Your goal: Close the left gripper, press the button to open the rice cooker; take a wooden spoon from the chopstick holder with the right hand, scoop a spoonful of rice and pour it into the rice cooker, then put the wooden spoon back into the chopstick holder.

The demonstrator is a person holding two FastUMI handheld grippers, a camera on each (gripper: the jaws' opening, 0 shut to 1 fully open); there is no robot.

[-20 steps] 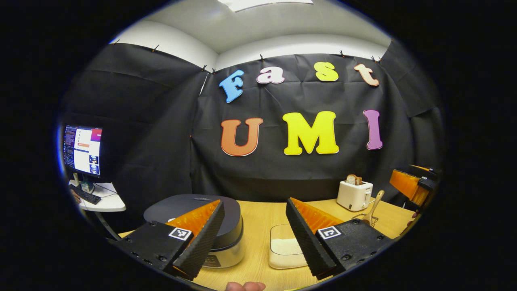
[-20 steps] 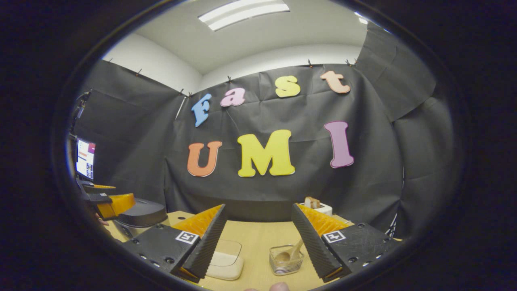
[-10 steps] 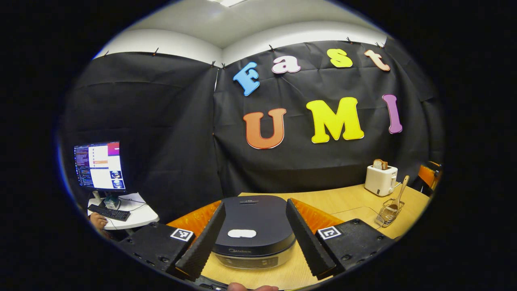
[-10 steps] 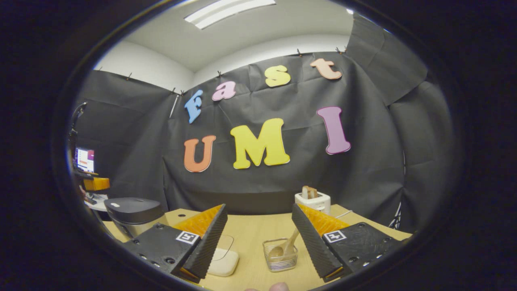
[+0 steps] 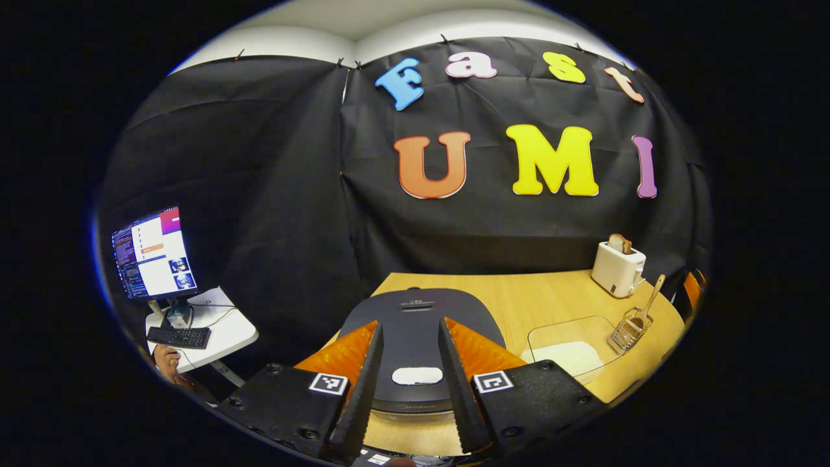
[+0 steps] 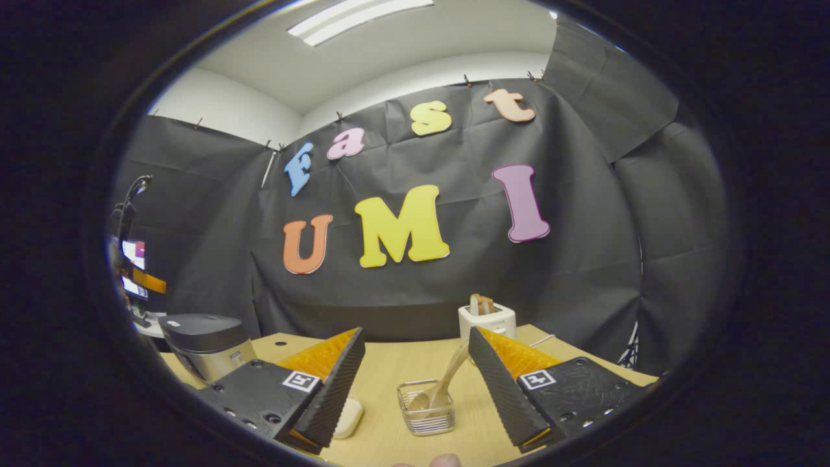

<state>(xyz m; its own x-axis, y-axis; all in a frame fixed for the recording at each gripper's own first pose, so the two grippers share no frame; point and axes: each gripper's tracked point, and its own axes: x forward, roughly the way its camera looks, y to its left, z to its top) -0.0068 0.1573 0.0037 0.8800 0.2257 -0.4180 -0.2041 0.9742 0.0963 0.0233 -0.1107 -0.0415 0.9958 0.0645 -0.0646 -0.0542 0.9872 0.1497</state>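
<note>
left gripper (image 5: pixel 410 383) is partly spread, hanging just above the rice cooker (image 5: pixel 421 331), its jaws either side of the lid's white button (image 5: pixel 417 375). if they don't pinch together first, they could straddle the button and miss. right gripper (image 6: pixel 415 376) is spread, well right of the cooker, facing the wooden spoon (image 6: pixel 444 383) in the chopstick holder (image 6: pixel 426 415).

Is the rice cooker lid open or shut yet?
Shut. The rice cooker lid lies flat on its body, button unpressed between the left tongs.
</note>
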